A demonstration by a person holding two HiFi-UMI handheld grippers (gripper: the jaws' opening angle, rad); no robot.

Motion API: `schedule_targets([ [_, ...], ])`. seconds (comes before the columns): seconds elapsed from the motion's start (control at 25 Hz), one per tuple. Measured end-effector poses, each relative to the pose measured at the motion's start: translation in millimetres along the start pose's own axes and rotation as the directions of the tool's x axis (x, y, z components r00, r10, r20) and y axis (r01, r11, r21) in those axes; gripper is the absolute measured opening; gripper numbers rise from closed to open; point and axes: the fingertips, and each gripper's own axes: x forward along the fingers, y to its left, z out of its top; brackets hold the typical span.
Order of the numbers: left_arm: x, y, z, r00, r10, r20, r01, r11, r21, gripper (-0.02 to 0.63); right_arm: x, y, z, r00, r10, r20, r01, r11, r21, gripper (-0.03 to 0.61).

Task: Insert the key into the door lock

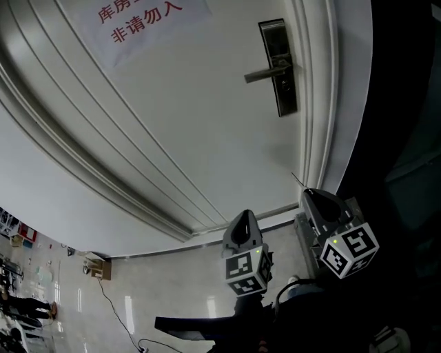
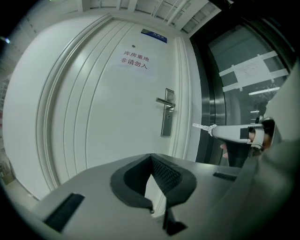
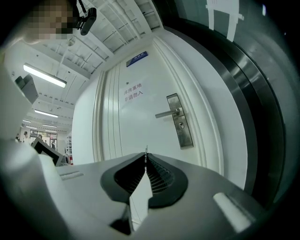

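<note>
One key (image 2: pixel 202 126) in right hand-held gripper (image 3: pixel 146 157), one door lock (image 3: pixel 181 123)

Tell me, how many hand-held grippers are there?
2. The left hand-held gripper is at the head view's bottom middle; the right hand-held gripper, just right of it, pinches the key.

door (image 1: pixel 172 131) 1 | lock (image 1: pixel 285 95) 1 | key (image 2: pixel 202 126) 1 | sign (image 1: pixel 141 19) 1 | grippers (image 1: pixel 242 222) (image 1: pixel 318 198) 2

Seemingly clear air before lock (image 3: pixel 181 125), handle (image 3: pixel 165 113) jutting
</note>
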Motion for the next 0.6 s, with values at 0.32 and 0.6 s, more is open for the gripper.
schedule_targets([
  [0.32,42,-5,-2,1.0,-0.005,-0.017,0.005,1.0,-0.007,0.002,30,-31,-3,1.0,0.003,-0.013,-0.003,1.0,0.002,0.012],
  [0.6,77,1,0,0.999,-0.021,-0.035,0.021,1.0,-0.006,0.002,59,-50,-2,1.0,-0.022,-0.017,0.022,1.0,-0.006,0.012],
])
